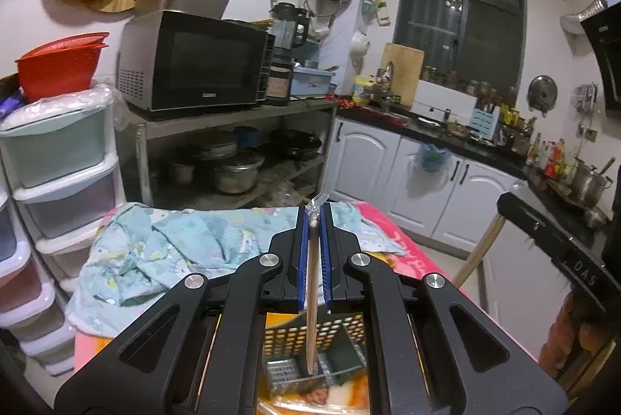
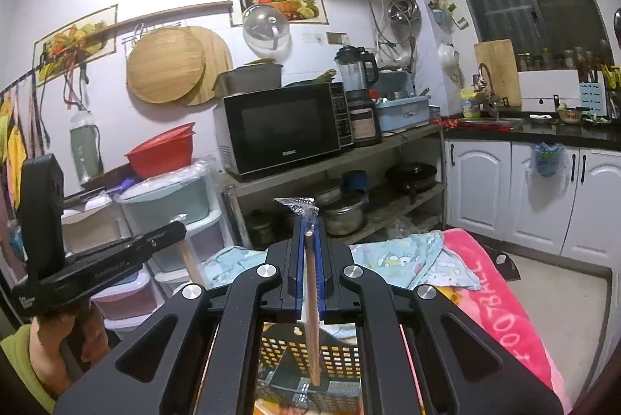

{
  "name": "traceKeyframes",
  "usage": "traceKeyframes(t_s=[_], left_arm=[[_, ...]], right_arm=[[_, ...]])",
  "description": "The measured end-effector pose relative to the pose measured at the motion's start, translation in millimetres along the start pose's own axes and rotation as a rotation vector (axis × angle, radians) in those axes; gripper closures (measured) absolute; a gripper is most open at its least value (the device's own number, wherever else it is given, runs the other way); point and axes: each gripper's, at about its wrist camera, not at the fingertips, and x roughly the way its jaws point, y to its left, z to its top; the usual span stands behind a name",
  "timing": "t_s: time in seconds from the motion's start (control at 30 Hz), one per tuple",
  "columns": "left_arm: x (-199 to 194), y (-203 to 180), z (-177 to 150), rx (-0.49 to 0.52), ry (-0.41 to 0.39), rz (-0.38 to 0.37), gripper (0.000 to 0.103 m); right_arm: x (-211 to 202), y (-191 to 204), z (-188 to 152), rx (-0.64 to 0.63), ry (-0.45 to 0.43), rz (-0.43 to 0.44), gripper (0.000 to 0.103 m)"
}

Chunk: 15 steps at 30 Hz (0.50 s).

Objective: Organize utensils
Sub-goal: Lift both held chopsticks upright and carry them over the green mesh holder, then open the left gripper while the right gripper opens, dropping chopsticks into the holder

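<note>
My left gripper (image 1: pixel 315 217) is shut on a wooden chopstick (image 1: pixel 311 302) with a clear plastic wrapper tip. The stick hangs down toward a black perforated utensil basket (image 1: pixel 341 337) under the gripper. My right gripper (image 2: pixel 308 226) is shut on another wooden chopstick (image 2: pixel 312 322), also with a crinkled plastic tip, its lower end inside the same basket (image 2: pixel 337 353). The left gripper (image 2: pixel 97 267) shows in the right wrist view at the left, and the right gripper (image 1: pixel 559 244) shows at the right of the left wrist view. Both are held above the table.
The table is covered by a pink blanket (image 2: pixel 500 302) and a light blue patterned cloth (image 1: pixel 174 244). Plastic drawer units (image 1: pixel 58 162) stand at the left. A metal shelf with a microwave (image 1: pixel 194 59) and pots is behind. White cabinets (image 1: pixel 388 166) and a cluttered counter are at the right.
</note>
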Motion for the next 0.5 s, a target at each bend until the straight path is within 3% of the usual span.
traceKeyframes(t_s=[0.37,0.43,0.5], left_arm=[[17,4,-25,0.022,0.023,0.026,0.098],[18,5,-30,0.018,0.030,0.030,0.084],[17,7,-35,0.016,0.030,0.040,0.065]], right_arm=[[27,3,-31,-0.024,0.034,-0.040,0.097],[31,2,-38,-0.025,0.056,-0.040,0.094],[32,0,-44,-0.024,0.073,-0.051,0.074]])
